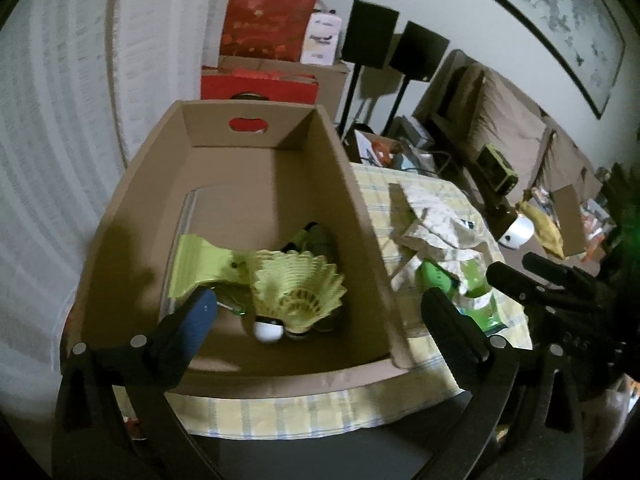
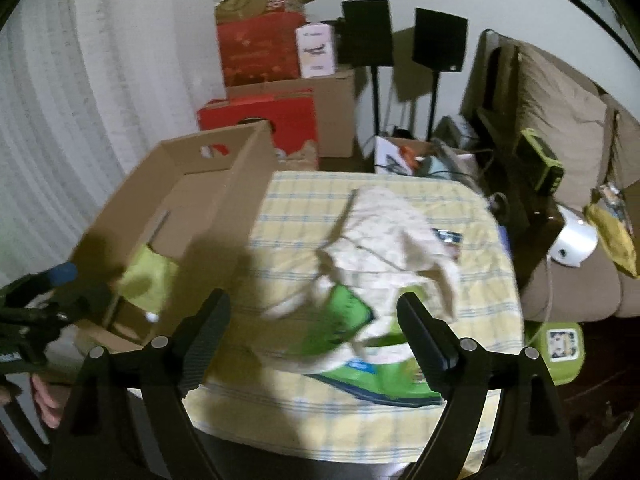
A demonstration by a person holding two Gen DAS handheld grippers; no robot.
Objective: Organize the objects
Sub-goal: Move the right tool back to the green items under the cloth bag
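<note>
Cluttered living room, dim light. Left wrist view: yellow checked tablecloth (image 1: 384,184) covers a table, open cardboard box (image 1: 360,208) sits on its left part, red hand-hole in the far wall. Inside the box: yellow-green shuttlecock (image 1: 298,288) with white cork tip, a flat lime-green piece (image 1: 200,264) beside it, some dark green items behind, hard to name. Left gripper (image 1: 316,316) hovers over the near end of the box, fingers spread wide, nothing between them; one tip wears a blue pad (image 1: 202,312). Right of the box a crumpled cream cloth (image 1: 436,220) lies on green packets (image 1: 476,300). Right gripper's black frame shows at the right edge.

Right wrist view, blurred: right gripper (image 2: 314,332) over the tablecloth (image 2: 304,188), fingers spread, empty, aimed at the cloth (image 2: 388,228) and the green packets (image 2: 384,380) partly under it. Box (image 2: 236,176) at left, left gripper at the left edge, a bare hand below it.

Handling guess: cloth is soft, light, floppy, so pinch a raised fold near the middle and expect it to drag. Packets look thin, glossy, likely slippery; take an exposed edge. Shuttlecock feathers crush easily, so go gently.

Background: red and brown boxes (image 2: 260,48) stacked by the wall, two black speakers on stands (image 2: 366,32), curtain (image 2: 60,120) left, brown sofa (image 2: 560,120) right.
</note>
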